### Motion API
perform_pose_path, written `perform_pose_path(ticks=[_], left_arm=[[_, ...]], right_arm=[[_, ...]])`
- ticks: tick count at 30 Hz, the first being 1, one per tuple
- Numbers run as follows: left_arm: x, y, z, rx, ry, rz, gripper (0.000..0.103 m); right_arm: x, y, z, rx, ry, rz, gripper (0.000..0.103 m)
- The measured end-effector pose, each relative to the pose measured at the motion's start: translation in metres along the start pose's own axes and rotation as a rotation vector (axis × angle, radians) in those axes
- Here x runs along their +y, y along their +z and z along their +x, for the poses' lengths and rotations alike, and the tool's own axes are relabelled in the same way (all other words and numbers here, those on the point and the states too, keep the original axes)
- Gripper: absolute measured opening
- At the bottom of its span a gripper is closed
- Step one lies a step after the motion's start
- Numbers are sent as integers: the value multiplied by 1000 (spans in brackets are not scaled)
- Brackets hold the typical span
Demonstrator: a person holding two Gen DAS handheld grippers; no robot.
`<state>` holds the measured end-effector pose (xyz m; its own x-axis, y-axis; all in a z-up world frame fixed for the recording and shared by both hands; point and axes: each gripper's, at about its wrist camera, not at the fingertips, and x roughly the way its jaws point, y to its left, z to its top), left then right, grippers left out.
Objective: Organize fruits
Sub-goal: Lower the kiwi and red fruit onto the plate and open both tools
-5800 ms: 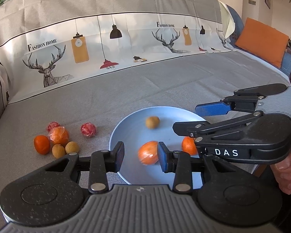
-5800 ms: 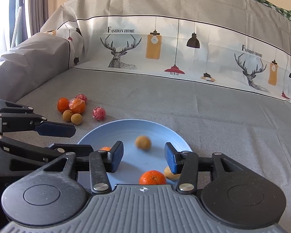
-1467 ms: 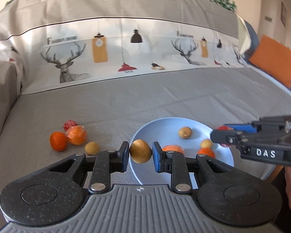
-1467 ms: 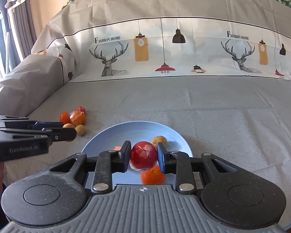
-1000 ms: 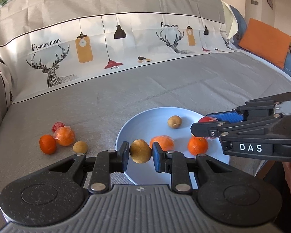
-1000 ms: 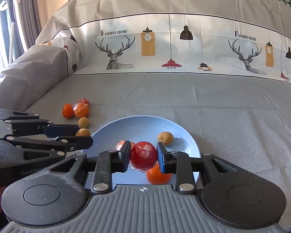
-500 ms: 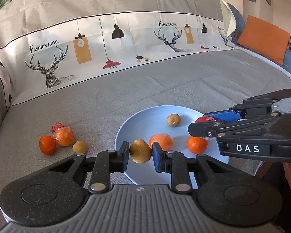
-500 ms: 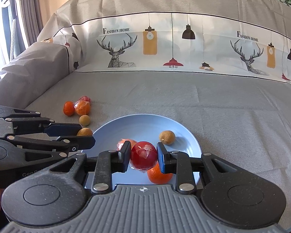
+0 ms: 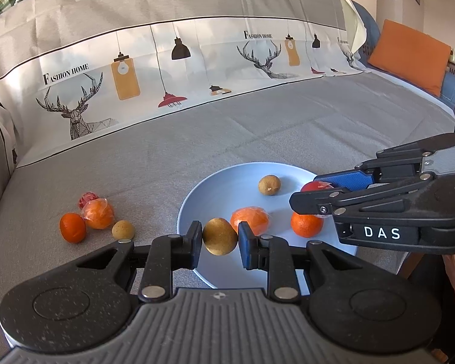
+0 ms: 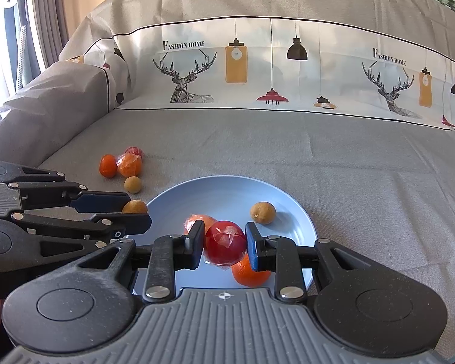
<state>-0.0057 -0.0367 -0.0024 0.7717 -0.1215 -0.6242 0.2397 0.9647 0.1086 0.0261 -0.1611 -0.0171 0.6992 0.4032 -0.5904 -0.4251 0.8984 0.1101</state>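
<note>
Left tongs (image 9: 220,240) grip a round, matte tan fruit (image 9: 220,236) above the smooth pale-blue plate's (image 9: 227,182) near rim. Right tongs (image 10: 224,244) clamp a glossy film-wrapped red fruit (image 10: 226,242) over the plate.
</note>
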Motion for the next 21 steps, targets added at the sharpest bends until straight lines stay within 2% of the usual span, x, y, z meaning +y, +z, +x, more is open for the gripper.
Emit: perform_pose_path(ticks=[21], left_arm=[[-2, -1, 1, 0, 3, 4, 28]], right_arm=[[2, 0, 1, 6, -2, -5, 30]])
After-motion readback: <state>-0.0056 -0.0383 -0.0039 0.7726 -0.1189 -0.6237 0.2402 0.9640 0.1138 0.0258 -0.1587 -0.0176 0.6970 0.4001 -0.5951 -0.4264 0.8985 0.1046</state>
